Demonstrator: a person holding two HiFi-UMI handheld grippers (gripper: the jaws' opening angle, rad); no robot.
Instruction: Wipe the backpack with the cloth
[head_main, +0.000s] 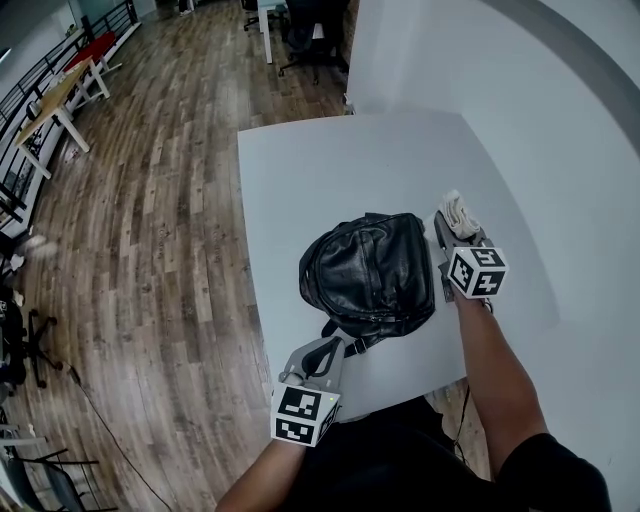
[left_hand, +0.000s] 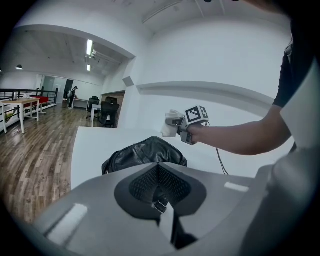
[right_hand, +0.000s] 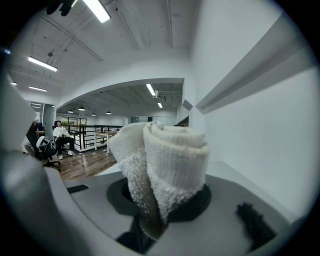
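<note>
A black leather backpack (head_main: 368, 272) lies flat in the middle of the white table (head_main: 300, 170). My right gripper (head_main: 452, 228) hovers by its right side, shut on a rolled white cloth (head_main: 460, 211). That cloth (right_hand: 165, 167) fills the right gripper view and is off the bag. My left gripper (head_main: 334, 349) is at the bag's near end by the table's front edge. Its jaws are shut on a backpack strap with a small metal buckle (left_hand: 159, 205). In the left gripper view the backpack (left_hand: 142, 152) lies ahead, with the right gripper (left_hand: 176, 123) and the cloth (left_hand: 170, 126) above it.
A white wall (head_main: 560, 130) runs along the table's right side. Wooden floor (head_main: 150, 220) lies to the left of the table. Desks and office chairs (head_main: 300, 40) stand far off. A seated person (right_hand: 60, 136) is in the distance.
</note>
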